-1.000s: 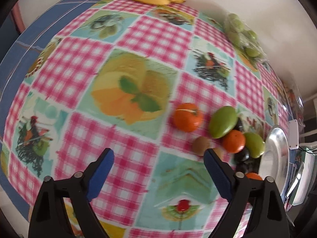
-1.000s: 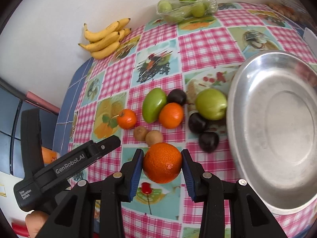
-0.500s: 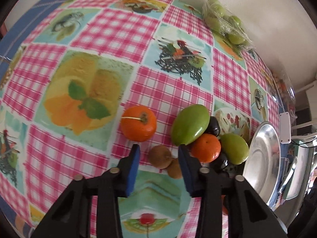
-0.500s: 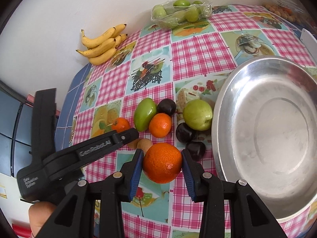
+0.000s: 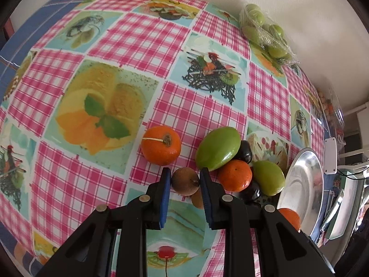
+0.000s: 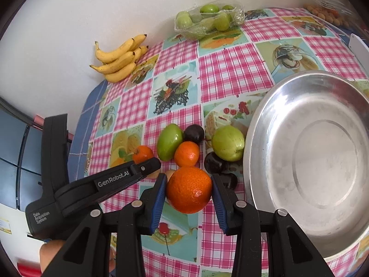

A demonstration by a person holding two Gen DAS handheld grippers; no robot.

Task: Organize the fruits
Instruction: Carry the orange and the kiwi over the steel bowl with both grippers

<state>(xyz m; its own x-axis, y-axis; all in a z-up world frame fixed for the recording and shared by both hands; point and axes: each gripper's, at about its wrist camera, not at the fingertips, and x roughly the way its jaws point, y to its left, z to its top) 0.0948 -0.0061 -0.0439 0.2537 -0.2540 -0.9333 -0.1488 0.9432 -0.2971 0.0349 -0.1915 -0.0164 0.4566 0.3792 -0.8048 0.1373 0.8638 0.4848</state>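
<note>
A brown kiwi (image 5: pixel 184 182) lies on the checked tablecloth with my left gripper (image 5: pixel 185 172) shut on it, both blue pads pressing its sides. A second kiwi (image 5: pixel 197 199) sits just behind it, partly hidden. Around it lie a stemmed tangerine (image 5: pixel 161 145), a long green fruit (image 5: pixel 218 151), another tangerine (image 5: pixel 234 175), a green apple (image 5: pixel 268 177) and dark plums (image 5: pixel 245 153). My right gripper (image 6: pixel 189 177) is shut on a large orange (image 6: pixel 189 191), held above the cloth left of the steel plate (image 6: pixel 265 138), which has nothing in it.
Bananas (image 6: pixel 120 62) lie against the white wall at the back left. A wrapped tray of green fruit (image 6: pixel 207 19) stands at the back. A bag of small snacks (image 6: pixel 322 13) is at the far right. The table's blue edge (image 6: pixel 92 120) runs along the left.
My left gripper moved in toward the fruit pile and went from wide open to shut on the brown kiwi. The right gripper kept its hold on the orange and stayed nearly still.
</note>
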